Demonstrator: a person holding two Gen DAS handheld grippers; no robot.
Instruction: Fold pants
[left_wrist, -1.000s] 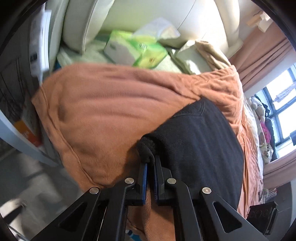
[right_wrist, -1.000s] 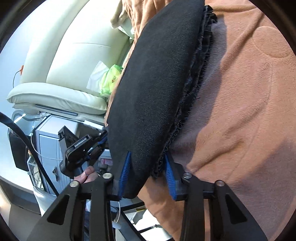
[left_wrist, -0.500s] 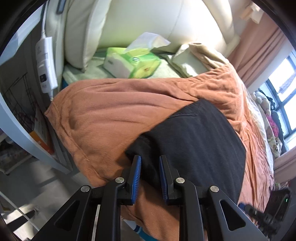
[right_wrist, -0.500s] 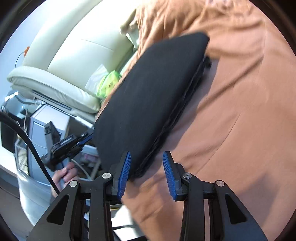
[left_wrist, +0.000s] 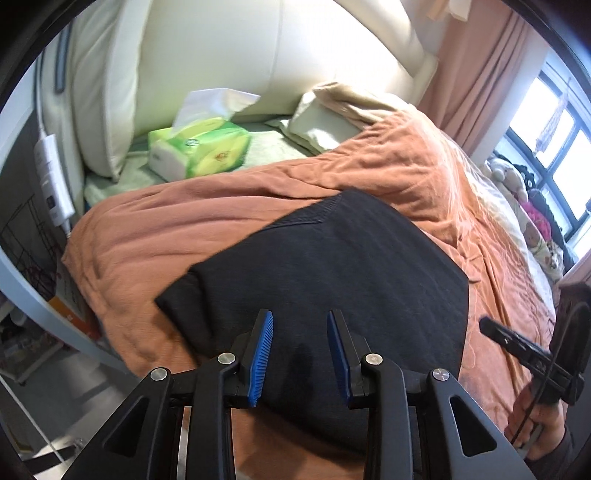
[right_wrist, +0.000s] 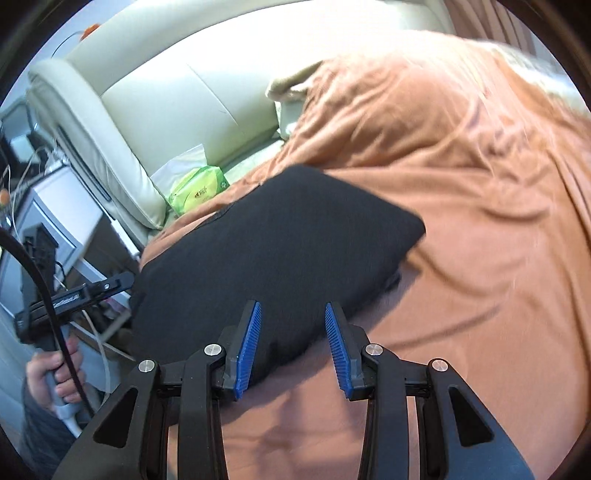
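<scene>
- L gripper (left_wrist: 300, 352) tilts down over the near edge of the black pants (left_wrist: 332, 280); the hand on its handle (right_wrist: 55, 380) shows low at the side of the R view.
- L jaws opening, blue pads apart w/ cloth seen between them but pads not pressing on it, so released.
- R gripper (right_wrist: 293, 345) also angles down, over the pants' (right_wrist: 273, 236) near corner; its hand (left_wrist: 539, 417) is at the edge of the L view.
- R jaws part open, nothing pinched; pants edge lies just ahead of the pads, prob. not touching (view blurred).
- Pants: folded flat pad on orange blanket (right_wrist: 461, 240), ahead of both jaws.
- Beyond the pants: green tissue pack (left_wrist: 199, 153), cream headboard (left_wrist: 258, 55), folded beige cloth (left_wrist: 332, 110). Nothing between jaws and pants.
</scene>
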